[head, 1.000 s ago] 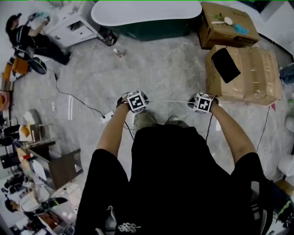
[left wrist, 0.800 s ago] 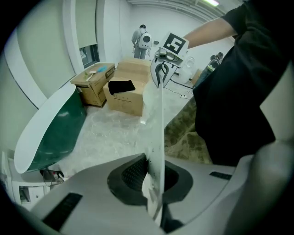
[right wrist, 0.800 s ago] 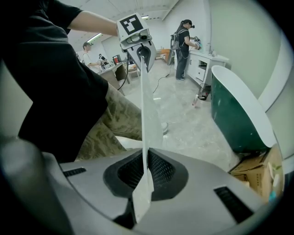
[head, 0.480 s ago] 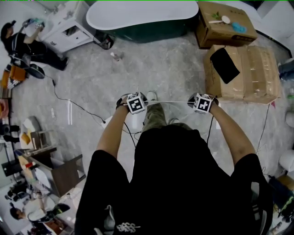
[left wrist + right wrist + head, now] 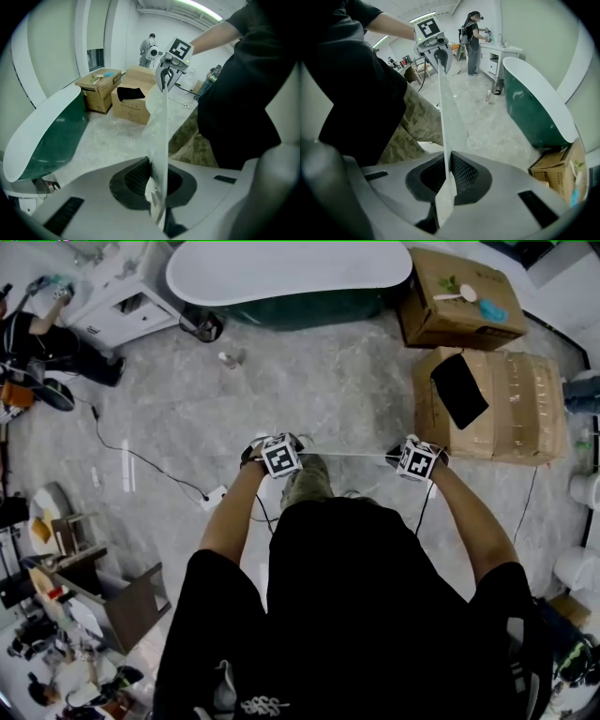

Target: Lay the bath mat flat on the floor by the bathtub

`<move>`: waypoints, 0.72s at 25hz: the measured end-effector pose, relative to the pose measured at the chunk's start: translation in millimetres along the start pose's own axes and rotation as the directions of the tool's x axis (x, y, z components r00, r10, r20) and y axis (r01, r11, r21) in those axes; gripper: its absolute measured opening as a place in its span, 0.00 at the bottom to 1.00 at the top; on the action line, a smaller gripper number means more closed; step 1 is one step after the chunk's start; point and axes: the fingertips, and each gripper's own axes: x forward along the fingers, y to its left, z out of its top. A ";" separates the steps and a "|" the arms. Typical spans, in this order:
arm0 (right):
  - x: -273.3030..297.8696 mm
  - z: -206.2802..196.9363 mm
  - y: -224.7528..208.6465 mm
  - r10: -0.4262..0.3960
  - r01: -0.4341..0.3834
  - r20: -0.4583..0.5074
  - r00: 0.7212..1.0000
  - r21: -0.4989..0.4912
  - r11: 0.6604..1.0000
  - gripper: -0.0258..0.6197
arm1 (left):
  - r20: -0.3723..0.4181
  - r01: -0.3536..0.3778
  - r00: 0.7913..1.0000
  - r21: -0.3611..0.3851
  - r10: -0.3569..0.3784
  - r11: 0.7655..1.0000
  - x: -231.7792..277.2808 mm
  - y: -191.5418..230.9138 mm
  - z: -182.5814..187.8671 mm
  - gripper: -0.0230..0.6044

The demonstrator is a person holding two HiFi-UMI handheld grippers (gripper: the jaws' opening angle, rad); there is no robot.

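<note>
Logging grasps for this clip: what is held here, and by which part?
The bath mat: the left gripper and right gripper are each shut on its top edge, one near each end.

The person wears a black T-shirt [image 5: 356,615] and camouflage trousers [image 5: 305,486]; the pale grey left claw [image 5: 155,178] and right claw [image 5: 447,173] bear black-and-white marker cubes [image 5: 279,456].

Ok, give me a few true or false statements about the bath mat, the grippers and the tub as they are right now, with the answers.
1. Both grippers grip the bath mat. True: the left gripper and right gripper have their jaws shut on it.
2. The mat is already laid down flat. False: it is held up, stretched between the grippers.
3. The bathtub is green outside, white inside. True.
4. The taped cardboard box has a bare top. False: a black item lies on it.
</note>
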 end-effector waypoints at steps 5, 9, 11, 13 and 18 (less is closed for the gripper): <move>-7.0 33.7 -45.9 0.000 0.000 0.015 1.000 0.040 0.999 0.08 | 0.030 0.017 0.999 0.005 -0.017 1.000 -18.3 55.0 -2.0 0.08; -7.6 59.5 -74.9 -0.010 0.010 0.006 1.000 0.047 0.999 0.08 | 0.058 0.007 0.998 0.000 -0.007 1.000 -32.0 96.4 -8.1 0.08; -7.0 73.0 -89.1 -0.024 0.024 -0.004 1.000 0.049 0.998 0.08 | 0.072 0.006 0.997 0.003 -0.006 1.000 -39.5 114.1 -11.6 0.08; -7.8 84.9 -100.7 -0.035 0.036 -0.014 0.999 0.053 0.998 0.08 | 0.078 0.005 0.997 0.013 -0.006 1.000 -45.1 129.1 -15.1 0.08; -8.2 108.0 -123.7 -0.056 0.058 -0.033 0.998 0.060 0.997 0.08 | 0.086 0.010 0.996 0.036 -0.013 0.999 -56.7 162.2 -23.2 0.08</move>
